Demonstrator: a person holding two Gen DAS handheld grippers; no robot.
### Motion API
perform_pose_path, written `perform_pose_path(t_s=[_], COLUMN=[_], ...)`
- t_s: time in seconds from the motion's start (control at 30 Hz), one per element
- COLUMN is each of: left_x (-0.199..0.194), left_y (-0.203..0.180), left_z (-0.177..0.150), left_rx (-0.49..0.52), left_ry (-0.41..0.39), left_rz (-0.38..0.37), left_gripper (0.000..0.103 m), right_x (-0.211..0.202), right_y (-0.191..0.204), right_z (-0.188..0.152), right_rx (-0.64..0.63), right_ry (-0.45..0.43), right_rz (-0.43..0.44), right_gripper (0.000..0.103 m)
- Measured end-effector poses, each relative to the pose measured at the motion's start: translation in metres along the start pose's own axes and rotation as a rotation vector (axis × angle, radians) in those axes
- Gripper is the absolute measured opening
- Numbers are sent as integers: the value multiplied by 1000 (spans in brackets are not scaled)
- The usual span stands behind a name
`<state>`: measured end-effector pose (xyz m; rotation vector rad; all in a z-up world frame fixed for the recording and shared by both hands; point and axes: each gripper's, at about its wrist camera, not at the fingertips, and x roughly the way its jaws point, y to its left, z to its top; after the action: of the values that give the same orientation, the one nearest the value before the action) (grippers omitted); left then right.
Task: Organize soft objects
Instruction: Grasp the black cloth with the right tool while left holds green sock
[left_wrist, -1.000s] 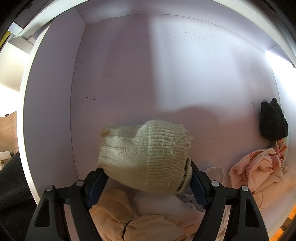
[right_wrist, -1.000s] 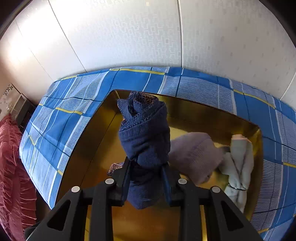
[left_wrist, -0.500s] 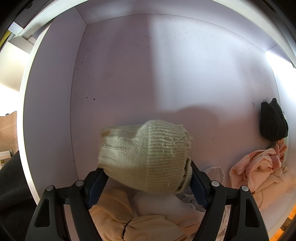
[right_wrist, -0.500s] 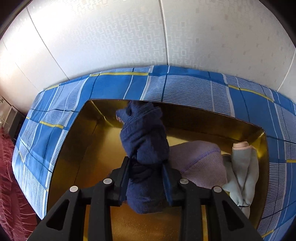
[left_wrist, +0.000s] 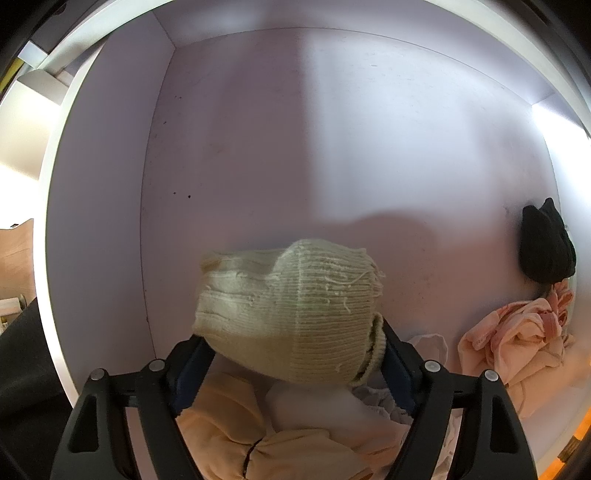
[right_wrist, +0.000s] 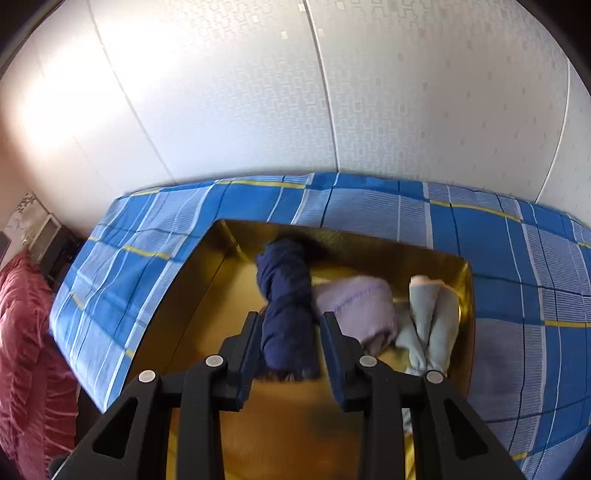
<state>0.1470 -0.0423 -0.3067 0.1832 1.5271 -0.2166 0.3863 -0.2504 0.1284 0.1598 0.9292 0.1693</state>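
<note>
In the left wrist view my left gripper (left_wrist: 291, 350) is shut on a cream knit sock roll (left_wrist: 288, 314), held inside a white drawer (left_wrist: 96, 229) above peach and white garments (left_wrist: 236, 417). In the right wrist view my right gripper (right_wrist: 290, 332) holds a rolled navy blue cloth (right_wrist: 286, 306) between its fingers over a gold box (right_wrist: 192, 306). The jaws stand slightly apart from the cloth's sides. The box holds a lilac rolled cloth (right_wrist: 354, 306) and a pale blue-grey sock pair (right_wrist: 428, 325).
A black sock bundle (left_wrist: 546, 251) and a pink garment heap (left_wrist: 517, 339) lie at the drawer's right side. The gold box sits on a blue plaid bedsheet (right_wrist: 369, 206) against a white wall. A red quilted cover (right_wrist: 26, 332) lies at the left.
The right gripper has moved the navy roll lower into the gold box, next to the lilac cloth, and its jaws have widened a little. The left gripper has not moved.
</note>
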Motion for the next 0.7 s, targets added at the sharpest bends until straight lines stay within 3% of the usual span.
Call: perform_pose_path(t_s=[0.2, 0.43, 0.7], left_x=[2, 1, 1], left_y=[-1, 0, 0], left_z=[-1, 1, 2], left_rx=[2, 0, 0], left_ry=[-1, -1, -2], left_rz=[-1, -2, -3], left_gripper=[82, 82, 82], right_x=[-43, -109, -109], right_y=[-8, 2, 18], right_z=[-44, -134, -243], right_rx=[-6, -201, -361], right_ry=[-23, -27, 130], right_rz=[101, 204, 227], right_gripper=[32, 32, 32])
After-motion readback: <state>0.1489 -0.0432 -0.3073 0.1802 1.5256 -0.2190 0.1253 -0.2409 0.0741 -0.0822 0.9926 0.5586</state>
